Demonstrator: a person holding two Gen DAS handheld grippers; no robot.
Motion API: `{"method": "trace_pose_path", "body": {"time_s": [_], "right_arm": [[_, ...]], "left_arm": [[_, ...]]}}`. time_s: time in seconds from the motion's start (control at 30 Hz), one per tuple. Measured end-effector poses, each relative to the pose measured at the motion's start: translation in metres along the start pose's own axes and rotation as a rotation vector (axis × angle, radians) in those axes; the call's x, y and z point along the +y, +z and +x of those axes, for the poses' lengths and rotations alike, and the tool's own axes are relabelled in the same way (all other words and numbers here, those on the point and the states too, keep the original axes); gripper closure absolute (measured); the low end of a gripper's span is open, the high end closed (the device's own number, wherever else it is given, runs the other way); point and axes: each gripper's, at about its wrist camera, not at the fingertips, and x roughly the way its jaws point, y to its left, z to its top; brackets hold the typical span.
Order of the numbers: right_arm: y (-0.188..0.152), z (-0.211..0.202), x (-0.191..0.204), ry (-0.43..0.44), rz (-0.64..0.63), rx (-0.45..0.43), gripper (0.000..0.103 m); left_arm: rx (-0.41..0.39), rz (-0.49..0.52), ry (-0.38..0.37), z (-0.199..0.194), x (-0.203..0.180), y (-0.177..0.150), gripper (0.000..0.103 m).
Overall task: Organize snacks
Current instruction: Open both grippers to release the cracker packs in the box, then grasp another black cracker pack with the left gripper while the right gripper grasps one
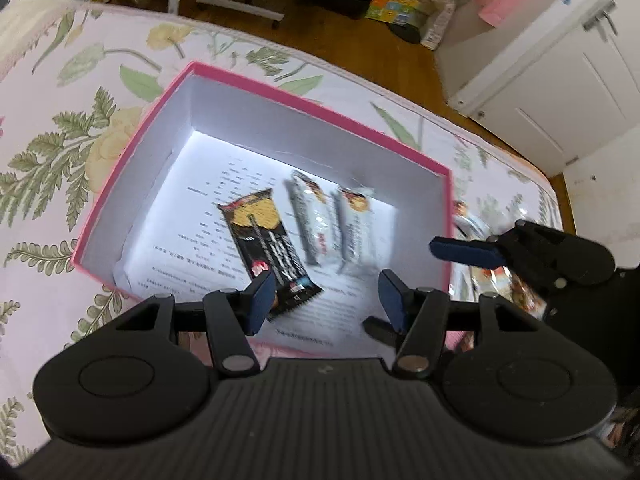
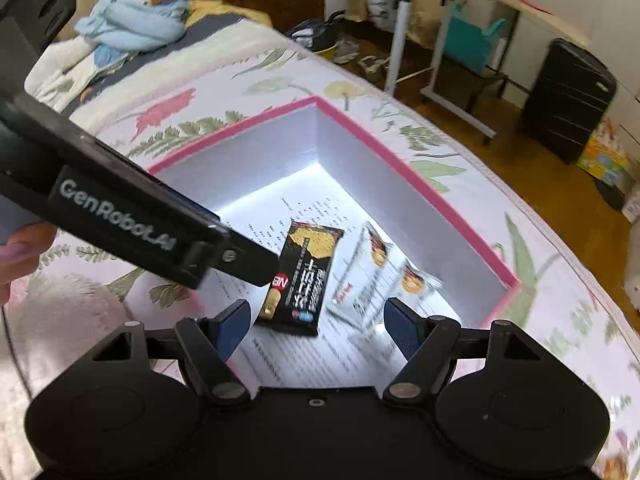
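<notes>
A pink box (image 1: 320, 110) with white inner walls lies on the flowered bedsheet, with a printed sheet on its floor. In it rest a black snack packet (image 1: 268, 240) and two white packets (image 1: 314, 216) (image 1: 356, 220) side by side. My left gripper (image 1: 328, 302) hovers open over the box's near side, nothing between its blue pads. My right gripper (image 2: 318, 320) is open and empty above the same box (image 2: 400, 140), over the black packet (image 2: 304, 276) and the white packets (image 2: 372, 276). One of its blue fingers (image 1: 464, 251) shows at the box's right wall.
Loose snack packets (image 1: 516, 284) lie on the sheet right of the box. The left tool's black housing (image 2: 120, 216) crosses the right wrist view, a hand (image 2: 16, 252) behind it. A blue plush toy (image 2: 132, 16), rolling table (image 2: 440, 40) and black suitcase (image 2: 568, 96) stand beyond the bed.
</notes>
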Motion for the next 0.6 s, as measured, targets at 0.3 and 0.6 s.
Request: {"method": "trace_pose_path", "body": {"time_s": [0.3,0.6], "right_arm": [[-0.051,-0.087,-0.012,-0.070,-0.012,-0.085,0.025],[-0.159,-0.151,-0.052,-0.046,0.173,-0.164,0.025]], "left_arm": [[-0.004,0.201,0.002,-0.051,-0.067,-0.038,0.046],[0.088,0.331,-0.055,-0.038,-0.127,-0.083,0.045]]}}
